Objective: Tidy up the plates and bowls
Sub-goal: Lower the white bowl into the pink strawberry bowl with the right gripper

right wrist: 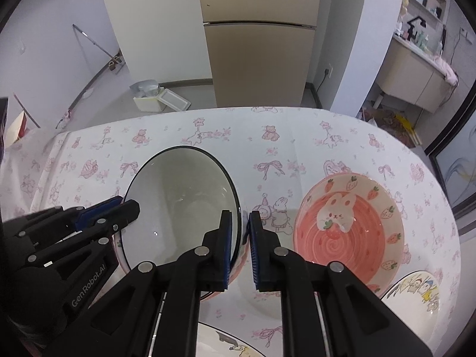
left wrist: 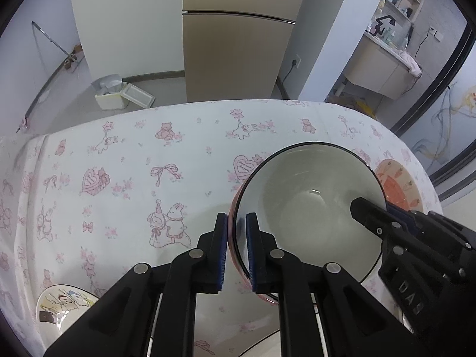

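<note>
Both fingers (left wrist: 237,248) (right wrist: 240,250) clamped on opposite rim edges of black-rimmed bowl (left wrist: 309,205), strawberry bowl (right wrist: 348,232) just beside, tablecloth (left wrist: 134,160) bare leftward.

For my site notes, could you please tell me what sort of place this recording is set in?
Most likely a home dining area beside a kitchen or washroom: a table under a cartoon-print tablecloth, a tall beige fridge behind it, and a vanity counter with a black faucet through the doorway.
</note>
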Demonstrator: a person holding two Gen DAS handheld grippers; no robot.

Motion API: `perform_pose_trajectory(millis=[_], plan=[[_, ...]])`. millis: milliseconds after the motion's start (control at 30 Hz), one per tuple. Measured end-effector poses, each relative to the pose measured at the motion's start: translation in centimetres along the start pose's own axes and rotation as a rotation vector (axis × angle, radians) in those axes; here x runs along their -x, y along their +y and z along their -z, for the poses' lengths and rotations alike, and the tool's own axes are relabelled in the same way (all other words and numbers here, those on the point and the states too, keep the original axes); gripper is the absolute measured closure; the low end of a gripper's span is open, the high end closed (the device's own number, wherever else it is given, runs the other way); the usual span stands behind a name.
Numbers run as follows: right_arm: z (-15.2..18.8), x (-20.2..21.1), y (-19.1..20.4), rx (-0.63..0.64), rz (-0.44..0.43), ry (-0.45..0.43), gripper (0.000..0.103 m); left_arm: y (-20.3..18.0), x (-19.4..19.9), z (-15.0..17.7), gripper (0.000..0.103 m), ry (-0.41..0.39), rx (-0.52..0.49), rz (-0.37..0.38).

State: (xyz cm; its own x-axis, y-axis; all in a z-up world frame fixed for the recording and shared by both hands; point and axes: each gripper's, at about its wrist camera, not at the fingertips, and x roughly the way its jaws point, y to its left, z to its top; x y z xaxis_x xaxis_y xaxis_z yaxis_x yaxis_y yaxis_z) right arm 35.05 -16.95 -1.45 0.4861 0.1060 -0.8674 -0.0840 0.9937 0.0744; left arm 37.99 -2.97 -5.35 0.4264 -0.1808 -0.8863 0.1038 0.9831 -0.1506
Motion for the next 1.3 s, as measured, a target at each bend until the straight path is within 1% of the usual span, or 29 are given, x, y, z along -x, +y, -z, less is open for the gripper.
perform_pose_trajectory(millis=[67, 167, 233, 367, 433, 500, 567, 600, 733, 767, 800, 833, 1000, 1133, 1233, 1267, 1300], plan=[[-0.1, 0.0, -0.9, -0.064, -0.041, 0.006, 0.092, 0.0, 0.0, 0.0, 0.091, 0.003, -0.001, 0.004], [-0.2, 0.0, -1.7, -0.115, -0.093, 0.008, 0.091, 0.2, 0.1, -0.1, 0.091, 0.003, 0.009, 0.012], [-0.1, -0.3, -3.0, -0.197, -0.172, 0.023, 0.090, 0.2, 0.2, -0.1, 0.091, -0.004, 0.003, 0.007], [0.0, -1.0, -4.8, -0.298, -0.305, 0.066, 0.088, 0.2, 0.7, -0.1, 0.091, -0.018, 0.000, 0.004], [0.0, -1.0, -4.8, -0.310, -0.327, 0.073, 0.087, 0.2, 1.2, -0.2, 0.091, -0.030, -0.002, 0.014], [0.1, -0.9, -4.6, -0.320, -0.330, 0.073, 0.087, 0.3, 1.8, -0.3, 0.091, -0.040, -0.001, 0.020], [0.0, -0.8, -4.2, -0.297, -0.296, 0.074, 0.087, 0.2, 2.2, -0.3, 0.091, -0.047, -0.010, 0.027], [-0.1, -0.7, -4.1, -0.282, -0.281, 0.065, 0.086, 0.2, 2.4, -0.3, 0.091, -0.047, -0.010, 0.025], [-0.3, 0.7, -4.0, -0.244, -0.285, 0.027, 0.085, 0.0, 2.7, -0.2, 0.091, -0.044, -0.017, 0.015], [-0.5, 0.9, -3.9, -0.230, -0.273, 0.019, 0.085, 0.0, 2.7, -0.2, 0.091, -0.042, -0.015, 0.012], [-0.5, 1.2, -3.7, -0.208, -0.244, 0.017, 0.087, 0.0, 2.6, -0.1, 0.091, -0.041, -0.013, 0.006], [-0.6, 1.4, -3.6, -0.197, -0.229, 0.018, 0.093, 0.0, 2.6, -0.2, 0.091, -0.040, -0.013, 0.003], [-0.4, 0.0, -3.2, -0.179, -0.195, 0.068, 0.094, 0.0, 2.3, -0.2, 0.091, -0.030, -0.014, 0.003], [-0.2, -0.4, -2.9, -0.178, -0.168, 0.057, 0.095, 0.1, 1.9, -0.2, 0.091, -0.023, -0.010, 0.002], [-0.2, -0.5, -3.1, -0.206, -0.171, 0.042, 0.095, 0.1, 2.1, -0.2, 0.091, -0.045, -0.004, 0.022], [-0.2, -0.6, -3.3, -0.221, -0.186, 0.045, 0.095, 0.2, 2.1, -0.2, 0.091, -0.048, -0.003, 0.025], [-0.2, -0.9, -4.0, -0.260, -0.224, 0.055, 0.094, 0.2, 2.2, -0.2, 0.091, -0.049, 0.000, 0.026]])
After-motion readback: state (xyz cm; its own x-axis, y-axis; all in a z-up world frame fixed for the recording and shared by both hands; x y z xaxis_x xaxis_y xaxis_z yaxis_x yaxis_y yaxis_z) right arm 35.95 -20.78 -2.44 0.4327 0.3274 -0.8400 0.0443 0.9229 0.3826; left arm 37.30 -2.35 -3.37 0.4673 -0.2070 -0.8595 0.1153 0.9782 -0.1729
